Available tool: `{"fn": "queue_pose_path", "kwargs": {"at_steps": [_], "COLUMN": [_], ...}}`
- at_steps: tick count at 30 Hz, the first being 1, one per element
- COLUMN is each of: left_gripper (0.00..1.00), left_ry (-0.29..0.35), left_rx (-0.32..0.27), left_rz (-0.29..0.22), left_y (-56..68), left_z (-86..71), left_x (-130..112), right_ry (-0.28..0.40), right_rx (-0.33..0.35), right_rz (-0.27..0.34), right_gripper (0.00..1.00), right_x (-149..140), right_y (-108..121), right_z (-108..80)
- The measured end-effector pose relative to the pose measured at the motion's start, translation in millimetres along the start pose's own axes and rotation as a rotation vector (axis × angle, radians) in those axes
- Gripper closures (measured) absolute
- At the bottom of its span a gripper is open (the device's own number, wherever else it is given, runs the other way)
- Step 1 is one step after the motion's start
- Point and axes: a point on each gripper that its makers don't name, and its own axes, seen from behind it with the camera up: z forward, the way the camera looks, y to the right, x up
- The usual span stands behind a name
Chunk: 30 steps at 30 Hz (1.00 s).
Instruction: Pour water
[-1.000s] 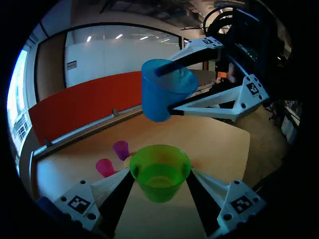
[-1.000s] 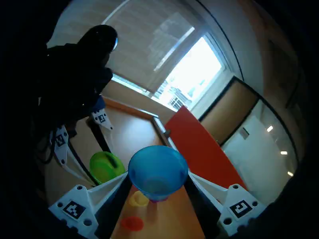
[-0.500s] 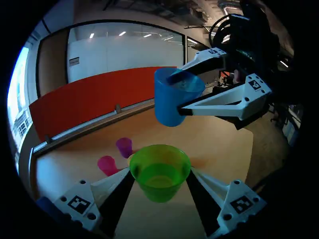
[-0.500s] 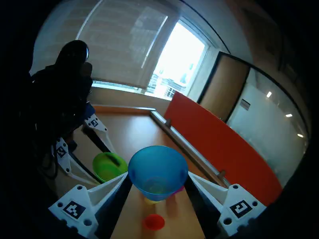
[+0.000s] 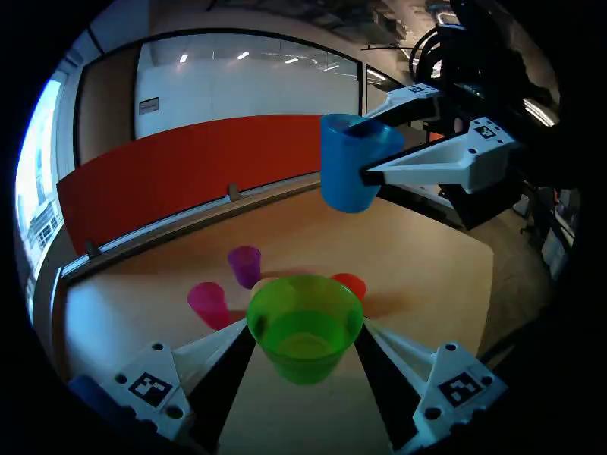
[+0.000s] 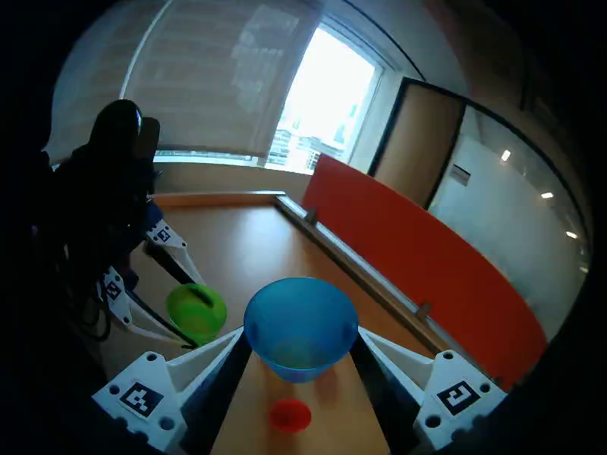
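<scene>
**Both cups gripped, blue not yet over green**

The left gripper (image 5: 305,334) clamps the green cup (image 5: 305,322) upright between its fingers. Ahead, higher and to its right, well apart, the right gripper (image 6: 301,340) grasps the blue cup (image 6: 300,318), level too. Pouring likely needs blue brought over green's mouth, then tipped.

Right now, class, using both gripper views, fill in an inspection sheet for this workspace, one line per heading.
Surface: wooden table, no spill seen.
Job's things: green cup and blue cup; water level cannot be told.
Clutter: purple cup, pink cup and red cup standing on the table, apart.
Grippers: left gripper shut on the green cup; right gripper shut on the blue cup, lifted off the table.
Cables: dark cables behind the right gripper.
Surroundings: red partition, glass wall, window.
</scene>
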Motion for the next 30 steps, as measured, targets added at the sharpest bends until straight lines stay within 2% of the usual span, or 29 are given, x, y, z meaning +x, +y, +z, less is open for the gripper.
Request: {"fn": "queue_pose_path", "kwargs": {"at_steps": [6,20,30], "left_gripper": [0.15,0.15,0.15], "left_ry": [-0.025,-0.062,-0.104], "left_rx": [0.011,0.016,0.027], "left_rz": [0.002,-0.004,-0.030], "left_y": [-9.2,-17.6,-25.1], "left_z": [15.0,50.1,75.4], "left_x": [-16.4,-42.8,-62.3], "right_ry": [-0.028,-0.085,-0.107], "right_rx": [-0.006,-0.013,-0.028], "right_rz": [0.013,0.037,0.054], "right_gripper": [0.10,0.11,0.10], "right_x": [-13.8,-43.1,-57.8], "right_y": [7.8,27.8,44.3], "right_z": [3.8,9.2,12.1]}}
